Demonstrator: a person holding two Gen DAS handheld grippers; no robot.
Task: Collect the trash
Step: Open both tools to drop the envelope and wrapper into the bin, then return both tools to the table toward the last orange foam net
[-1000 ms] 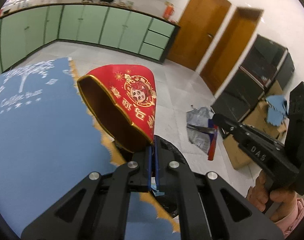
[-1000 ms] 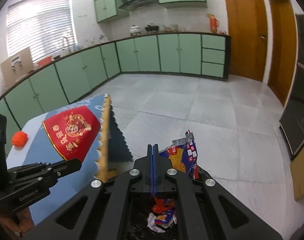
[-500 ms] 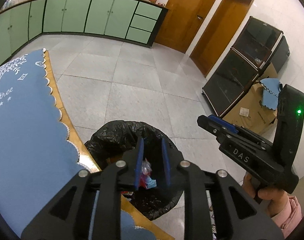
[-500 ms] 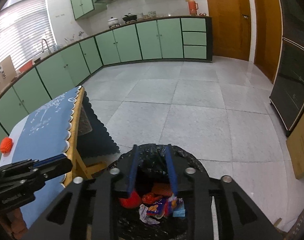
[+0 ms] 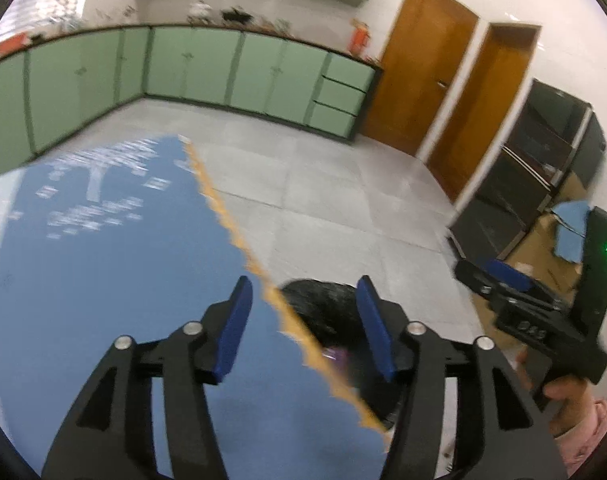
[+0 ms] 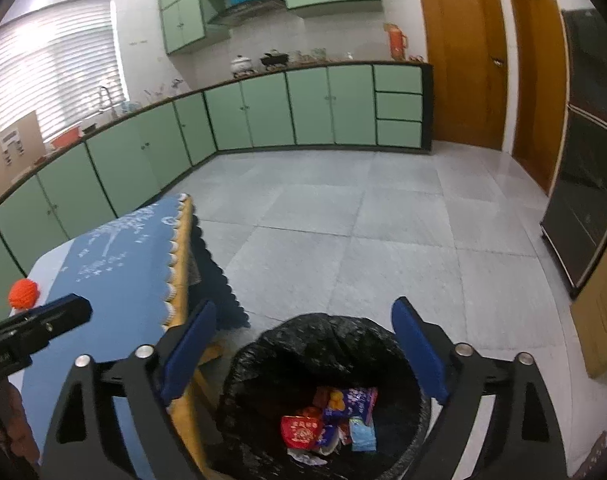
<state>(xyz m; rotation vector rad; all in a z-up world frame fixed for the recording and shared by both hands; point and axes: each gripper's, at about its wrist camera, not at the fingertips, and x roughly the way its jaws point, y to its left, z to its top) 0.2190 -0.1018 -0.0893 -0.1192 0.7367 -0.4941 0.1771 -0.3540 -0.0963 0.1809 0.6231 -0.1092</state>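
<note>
A black-lined trash bin (image 6: 323, 344) stands on the floor beside the table; inside lie a red paper cup (image 6: 301, 432), a blue snack wrapper (image 6: 357, 400) and other scraps. My right gripper (image 6: 303, 352) is open and empty just above the bin's mouth. My left gripper (image 5: 303, 328) is open and empty over the table's edge, with the bin (image 5: 323, 300) partly hidden beyond it. The right gripper also shows in the left wrist view (image 5: 535, 308). The left gripper shows at the left edge of the right wrist view (image 6: 35, 324).
The table with a blue cloth (image 5: 103, 260) has a scalloped tan edge (image 5: 239, 232). An orange ball (image 6: 23, 294) lies on the table's far left. Green cabinets (image 6: 263, 112) line the walls. Black cabinets and cardboard boxes (image 5: 543, 216) stand at right.
Both grippers have opened wide after dropping the red cup and the wrapper into the bin. The left gripper has swung back over the table; the right has risen a little.
</note>
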